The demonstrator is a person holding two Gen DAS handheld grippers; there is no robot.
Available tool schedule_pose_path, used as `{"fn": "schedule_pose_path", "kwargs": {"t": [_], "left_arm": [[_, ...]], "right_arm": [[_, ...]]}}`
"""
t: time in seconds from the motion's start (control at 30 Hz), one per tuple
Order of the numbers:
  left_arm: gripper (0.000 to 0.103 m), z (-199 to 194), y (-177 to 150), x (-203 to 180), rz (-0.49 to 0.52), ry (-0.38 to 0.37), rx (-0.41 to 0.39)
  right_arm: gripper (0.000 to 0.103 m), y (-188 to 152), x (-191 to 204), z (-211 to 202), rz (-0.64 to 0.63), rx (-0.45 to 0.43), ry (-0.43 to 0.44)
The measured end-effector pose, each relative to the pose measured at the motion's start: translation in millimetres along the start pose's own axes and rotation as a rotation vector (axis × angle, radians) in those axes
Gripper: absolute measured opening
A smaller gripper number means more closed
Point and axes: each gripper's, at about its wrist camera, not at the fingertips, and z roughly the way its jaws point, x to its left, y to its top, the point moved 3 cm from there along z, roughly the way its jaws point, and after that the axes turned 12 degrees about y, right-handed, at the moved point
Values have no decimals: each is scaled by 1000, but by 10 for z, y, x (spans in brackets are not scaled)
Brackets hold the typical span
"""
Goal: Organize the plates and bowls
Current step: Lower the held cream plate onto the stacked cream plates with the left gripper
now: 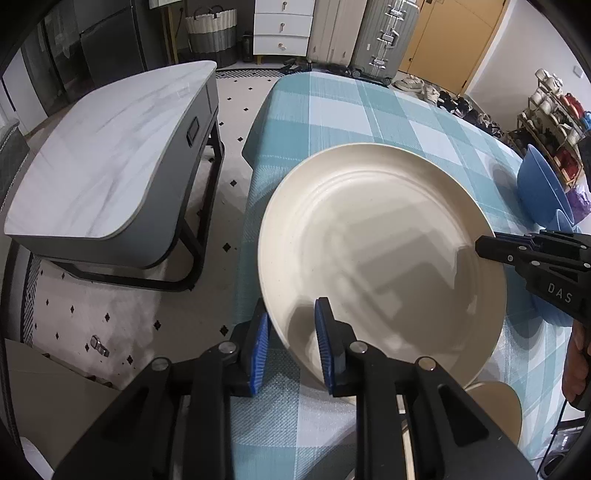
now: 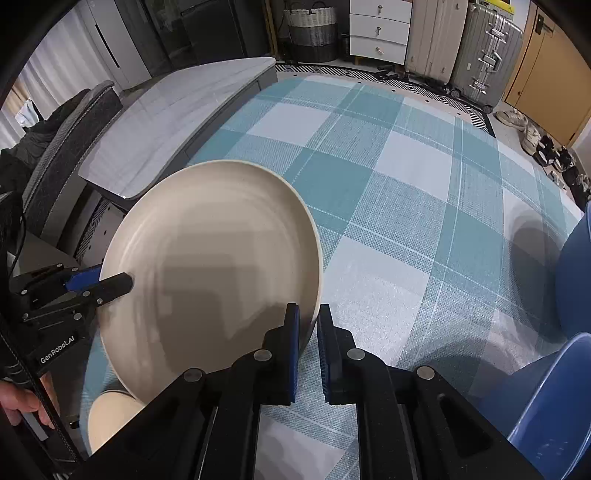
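**Cream plate pinched at two rims above checked cloth**

Held between both tools: a large cream plate [image 1: 380,258], tilted, filling the centre and right of the left wrist view and the lower left of the right wrist view. Raised off the teal-and-white checked tablecloth [image 2: 406,192], with its shadow thrown on the fabric beneath.

Left gripper [image 1: 291,343], at the bottom centre of its own view: jaws narrowed onto the plate's near rim, one blue pad [image 1: 323,332] lying on the inner face, the other under the outer edge. Pinching the plate, not spread. Seen again at the left edge of the right wrist view, black finger reaching across the rim.

Right gripper [image 2: 308,339], bottom centre of its own view: jaws drawn almost together, the plate's right rim caught between the blue pads. Also visible at the right edge of the left wrist view, black tip touching the plate's far edge.

Below the plate, low in both views: a smaller cream dish [image 2: 110,417] resting on the cloth, partly hidden. At the far right of both views: stacked blue bowls [image 1: 543,192], well apart from the plate.

Upper left of the left wrist view: a marble-topped side table [image 1: 110,155] just beside the cloth-covered table. Along the top: suitcases [image 1: 384,37], a white drawer unit [image 1: 282,27], a woven basket [image 1: 210,29].
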Motion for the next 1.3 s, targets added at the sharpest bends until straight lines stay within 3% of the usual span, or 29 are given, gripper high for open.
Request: {"fn": "schedule_pose_path", "kwargs": {"t": [0.63, 1.13, 1.3], "left_arm": [[22, -393, -146, 38, -20, 0, -38], [22, -694, -584, -88, 2, -25, -41], [22, -770, -742, -128, 14, 9, -54]], "right_arm": [[9, -145, 230, -419, -13, -35, 30], [9, -766, 317, -656, 17, -53, 75], [9, -975, 380, -618, 12, -58, 48]]}}
